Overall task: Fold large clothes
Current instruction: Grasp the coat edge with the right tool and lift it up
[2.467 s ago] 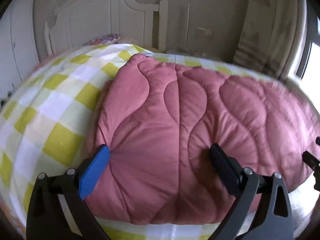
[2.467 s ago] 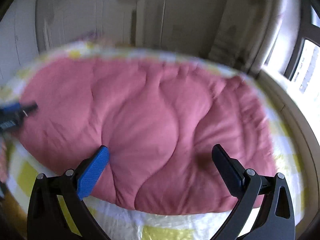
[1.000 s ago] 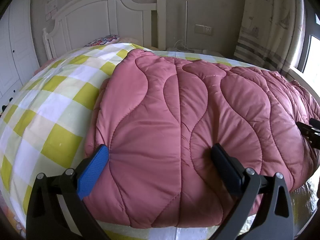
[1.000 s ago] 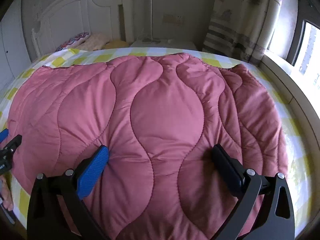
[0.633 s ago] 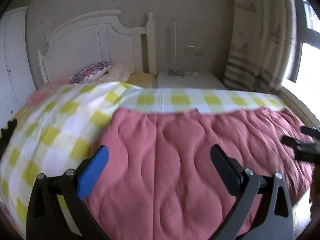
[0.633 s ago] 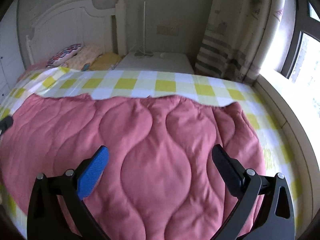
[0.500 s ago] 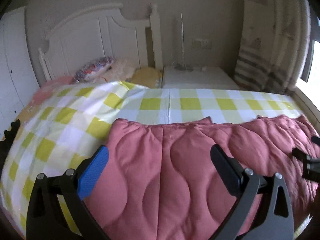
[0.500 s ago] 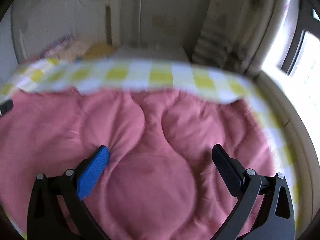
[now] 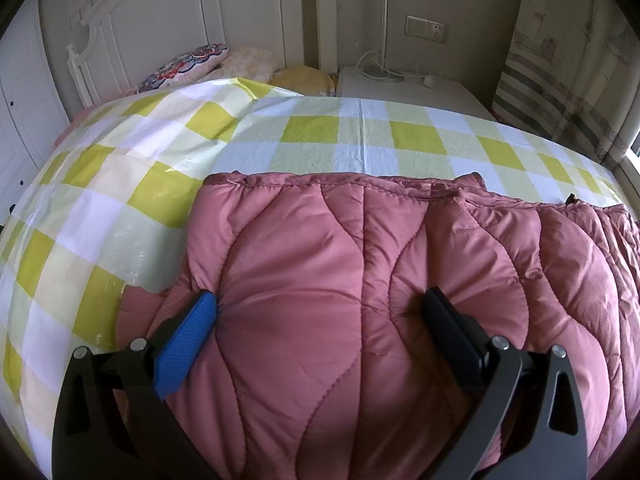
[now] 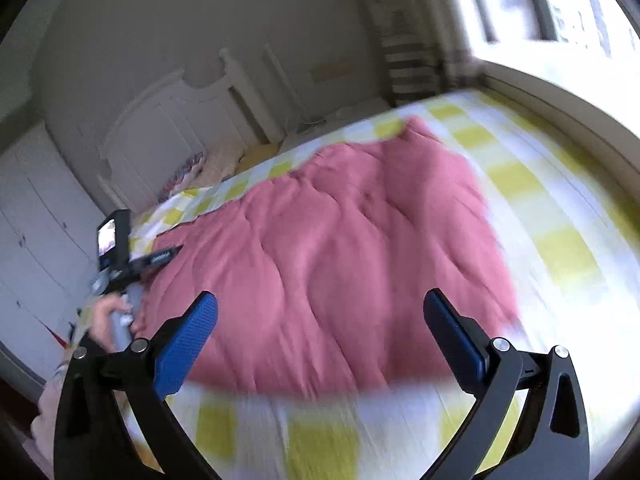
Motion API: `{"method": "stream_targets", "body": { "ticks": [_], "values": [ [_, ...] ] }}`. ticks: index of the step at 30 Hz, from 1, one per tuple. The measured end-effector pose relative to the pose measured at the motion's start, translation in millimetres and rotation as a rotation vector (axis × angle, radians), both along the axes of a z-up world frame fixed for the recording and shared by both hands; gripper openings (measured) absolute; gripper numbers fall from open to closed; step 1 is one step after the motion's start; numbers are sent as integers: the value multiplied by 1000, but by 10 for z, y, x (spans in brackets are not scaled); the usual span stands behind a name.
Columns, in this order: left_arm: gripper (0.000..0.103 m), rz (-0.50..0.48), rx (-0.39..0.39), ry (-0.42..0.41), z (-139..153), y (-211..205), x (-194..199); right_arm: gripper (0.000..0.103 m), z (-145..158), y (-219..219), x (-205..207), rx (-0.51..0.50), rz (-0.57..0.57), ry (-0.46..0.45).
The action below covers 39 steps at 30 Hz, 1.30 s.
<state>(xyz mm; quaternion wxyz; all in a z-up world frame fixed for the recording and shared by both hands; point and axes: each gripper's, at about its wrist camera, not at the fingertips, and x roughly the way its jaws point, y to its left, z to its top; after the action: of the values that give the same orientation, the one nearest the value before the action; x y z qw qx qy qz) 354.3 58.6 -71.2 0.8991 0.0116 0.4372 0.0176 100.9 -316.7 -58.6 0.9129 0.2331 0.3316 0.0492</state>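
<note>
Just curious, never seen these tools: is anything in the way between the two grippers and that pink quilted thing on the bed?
Nothing visible. The left gripper has its open fingers pressed into the pink quilted garment. The right gripper hangs open above its near edge, with only the checked bedsheet around it.

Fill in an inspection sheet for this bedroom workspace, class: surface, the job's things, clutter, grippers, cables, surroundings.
Surface: bed with yellow-checked sheet.
Job's things: pink quilted garment lying folded on the sheet.
Clutter: pillows at the headboard.
Grippers: left gripper open, fingers pressed into the garment; right gripper open, above the bed, holding nothing.
Cables: white cord on the bedside unit.
Surroundings: white headboard, wall socket, striped curtain.
</note>
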Motion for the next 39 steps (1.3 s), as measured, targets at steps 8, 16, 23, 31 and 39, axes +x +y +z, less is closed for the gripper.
{"method": "stream_targets", "body": {
  "ticks": [8, 16, 23, 31, 39],
  "values": [
    [101, 1, 4, 1, -18, -1, 4, 93, -541, -60, -74, 166, -1, 114],
    [101, 7, -18, 8, -41, 56, 29, 94, -571, -11, 716, 260, -279, 6],
    [101, 24, -17, 9, -37, 103, -19, 35, -693, -104, 628, 447, -253, -100],
    [101, -32, 24, -2, -28, -77, -830, 34, -702, -432, -371, 584, -156, -118],
    [99, -9, 56, -137, 300, -366, -1521, 34, -360, -216, -780, 318, -141, -181]
  ]
}}
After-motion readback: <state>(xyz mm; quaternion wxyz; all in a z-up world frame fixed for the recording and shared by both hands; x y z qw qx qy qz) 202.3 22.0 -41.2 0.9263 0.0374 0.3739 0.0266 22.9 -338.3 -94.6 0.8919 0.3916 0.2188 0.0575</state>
